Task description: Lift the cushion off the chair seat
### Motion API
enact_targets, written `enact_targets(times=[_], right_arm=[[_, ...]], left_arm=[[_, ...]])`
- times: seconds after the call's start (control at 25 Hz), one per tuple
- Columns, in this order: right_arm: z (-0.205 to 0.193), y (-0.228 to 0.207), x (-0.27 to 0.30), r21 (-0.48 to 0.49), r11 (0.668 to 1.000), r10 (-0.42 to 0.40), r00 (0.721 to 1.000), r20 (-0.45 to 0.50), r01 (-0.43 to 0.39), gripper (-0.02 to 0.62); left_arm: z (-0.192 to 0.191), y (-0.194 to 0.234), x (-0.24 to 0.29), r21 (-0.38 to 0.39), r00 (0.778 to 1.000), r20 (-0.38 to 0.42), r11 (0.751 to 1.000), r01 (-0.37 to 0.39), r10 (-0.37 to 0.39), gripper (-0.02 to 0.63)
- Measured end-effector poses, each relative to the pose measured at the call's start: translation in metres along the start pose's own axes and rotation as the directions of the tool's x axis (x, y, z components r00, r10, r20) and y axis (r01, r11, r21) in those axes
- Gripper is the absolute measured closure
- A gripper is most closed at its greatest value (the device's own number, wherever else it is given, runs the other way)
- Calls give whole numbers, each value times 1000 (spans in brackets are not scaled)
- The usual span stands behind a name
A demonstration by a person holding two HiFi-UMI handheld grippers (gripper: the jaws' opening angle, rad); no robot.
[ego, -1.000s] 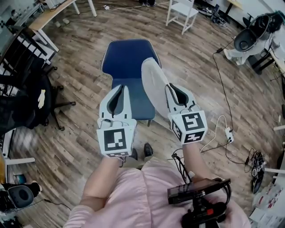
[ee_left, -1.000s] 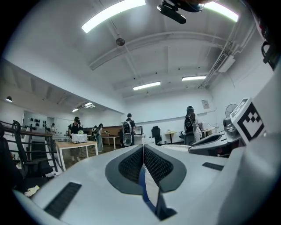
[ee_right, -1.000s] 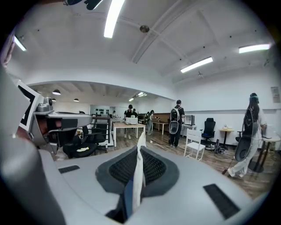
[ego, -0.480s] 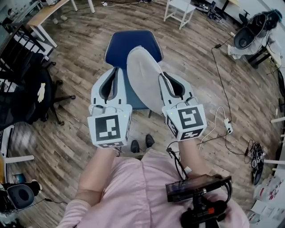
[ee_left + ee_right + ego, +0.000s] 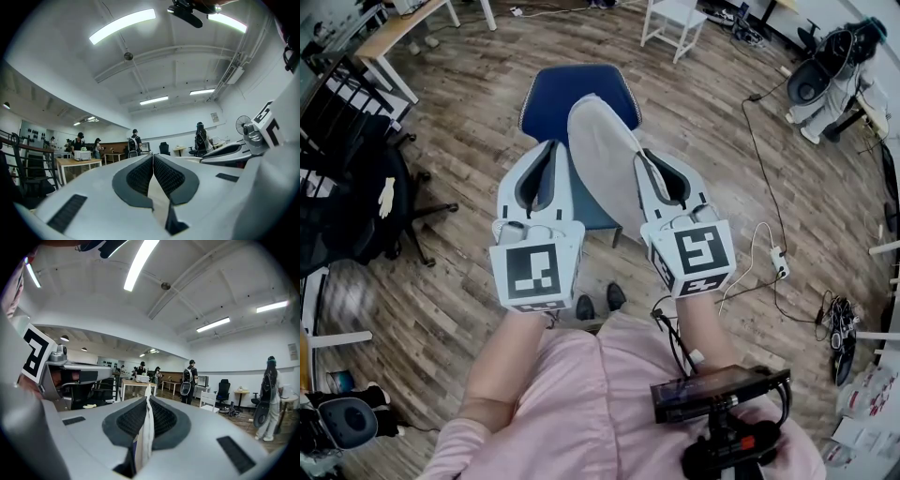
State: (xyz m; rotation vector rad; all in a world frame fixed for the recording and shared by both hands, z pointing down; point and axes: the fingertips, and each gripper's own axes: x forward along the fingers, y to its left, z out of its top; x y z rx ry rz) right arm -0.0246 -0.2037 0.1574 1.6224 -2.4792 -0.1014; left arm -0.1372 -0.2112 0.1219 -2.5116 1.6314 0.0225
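Two sets of jaws, told in turn. Pinched tight with the right gripper [image 5: 639,156] on the near edge of the grey cushion [image 5: 602,155], a sliver of pale fabric caught between the pads [image 5: 130,420]. Pressed together and empty on the left gripper [image 5: 551,146], just beside the cushion's left edge. Hanging tilted over the blue chair [image 5: 567,89], seemingly clear of it. Looks like the lift itself, nearly done. Next, probably: carry clear of the chair without loosening that right pinch. Held with both forearms [image 5: 502,361] stretched forward, tongs side by side, pointing away from the body.
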Motion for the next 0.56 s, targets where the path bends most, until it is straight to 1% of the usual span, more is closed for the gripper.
enact_targets(times=[0.32, 0.56], right_arm=[[1, -6, 5, -10, 1000, -14, 1000, -4, 14, 577], [0, 2, 15, -17, 1000, -15, 1000, -7, 15, 577]], left_arm=[[-2, 1, 8, 2, 1000, 3, 1000, 5, -5, 592], [-8, 13, 9, -1, 1000, 4, 1000, 6, -6, 592]])
